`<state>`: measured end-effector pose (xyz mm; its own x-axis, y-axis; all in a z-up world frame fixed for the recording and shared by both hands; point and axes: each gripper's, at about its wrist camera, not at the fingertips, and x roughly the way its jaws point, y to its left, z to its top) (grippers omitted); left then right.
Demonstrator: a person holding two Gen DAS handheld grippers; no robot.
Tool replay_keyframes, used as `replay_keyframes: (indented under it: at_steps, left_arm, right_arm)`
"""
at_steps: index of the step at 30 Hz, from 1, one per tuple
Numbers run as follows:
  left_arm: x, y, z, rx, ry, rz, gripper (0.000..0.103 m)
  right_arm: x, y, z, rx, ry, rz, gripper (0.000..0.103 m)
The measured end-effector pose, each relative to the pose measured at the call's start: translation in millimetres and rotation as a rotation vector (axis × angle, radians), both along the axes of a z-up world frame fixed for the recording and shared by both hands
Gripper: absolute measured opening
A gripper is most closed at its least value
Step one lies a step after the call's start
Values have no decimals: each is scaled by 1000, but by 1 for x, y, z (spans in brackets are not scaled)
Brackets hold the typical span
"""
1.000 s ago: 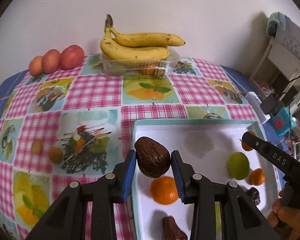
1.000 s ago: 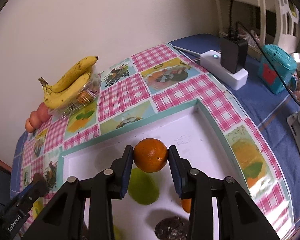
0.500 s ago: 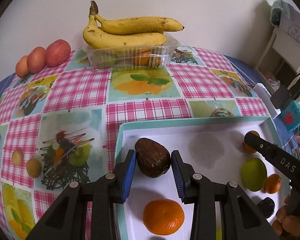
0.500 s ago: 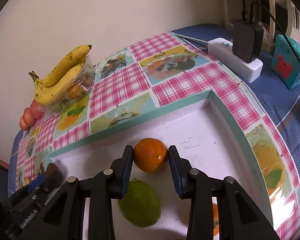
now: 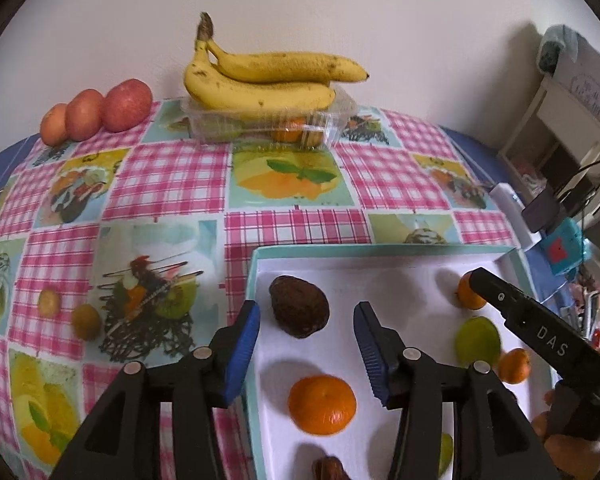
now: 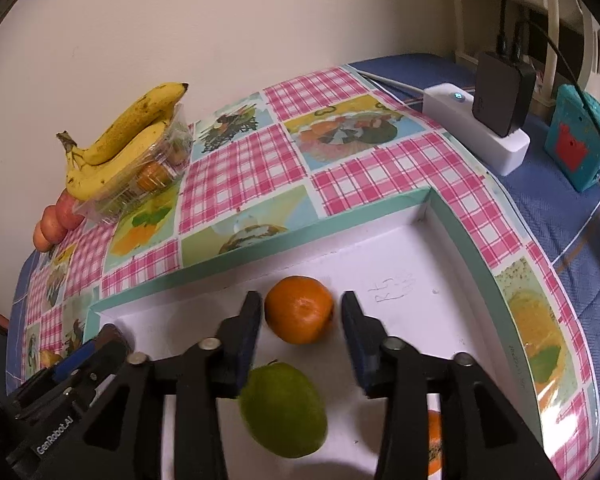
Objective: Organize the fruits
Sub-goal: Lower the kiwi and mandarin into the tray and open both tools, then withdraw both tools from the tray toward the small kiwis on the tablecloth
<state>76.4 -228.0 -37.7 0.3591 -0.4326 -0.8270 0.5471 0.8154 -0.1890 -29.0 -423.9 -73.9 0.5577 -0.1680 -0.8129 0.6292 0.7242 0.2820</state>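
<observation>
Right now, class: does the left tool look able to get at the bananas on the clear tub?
Probably yes. The left tool stands open around the dark avocado in the white tray. Between it and the bananas lies only bare checked cloth, but they sit far off by the wall.

Colours on the table
The tablecloth was pink-checked; bananas yellow, tray white with teal rim.

Plain cream wall, white shelf
</observation>
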Motion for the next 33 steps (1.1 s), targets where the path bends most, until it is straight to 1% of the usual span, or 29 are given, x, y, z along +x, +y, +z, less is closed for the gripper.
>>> replay_keyframes:
  at_steps: [2,6,10,15,16,18,20,21,23,26,28,30,33]
  left_arm:
    - [-2,8,7,-11,2,16,56]
    - [-2,26,12,-16,39,78,56]
    - [-4,48,12,-49,85,130,56]
    - [-3,79,9,-16,125,237,58]
    - [-1,86,8,-14,133,258,59]
    - [1,100,4,-3,157,317,75]
    - [6,114,-4,0,197,370,77]
    - [8,120,-8,-6,222,389,77]
    - [10,130,-13,-6,247,413,78]
    - [8,139,-14,29,241,431,83]
    - [5,143,-14,57,222,433,86]
    - [3,146,-16,78,209,435,96]
    - [1,148,-20,107,206,440,98]
  right_arm:
    - [-1,3,6,-19,-4,3,58]
    - [-6,12,22,-39,-20,13,58]
    - [-10,29,37,-65,-17,41,58]
    - [-12,51,49,-75,-14,81,58]
    - [-12,55,50,-73,-12,84,58]
    - [-12,64,53,-66,-3,92,58]
    - [-12,70,54,-54,2,102,58]
    - [-12,73,54,-48,5,107,58]
    - [-12,79,55,-31,3,117,58]
    - [-11,86,54,8,-8,134,58]
    - [-10,92,54,-3,9,135,58]
    - [-11,97,50,11,24,136,58]
    - [-13,104,46,31,42,129,59]
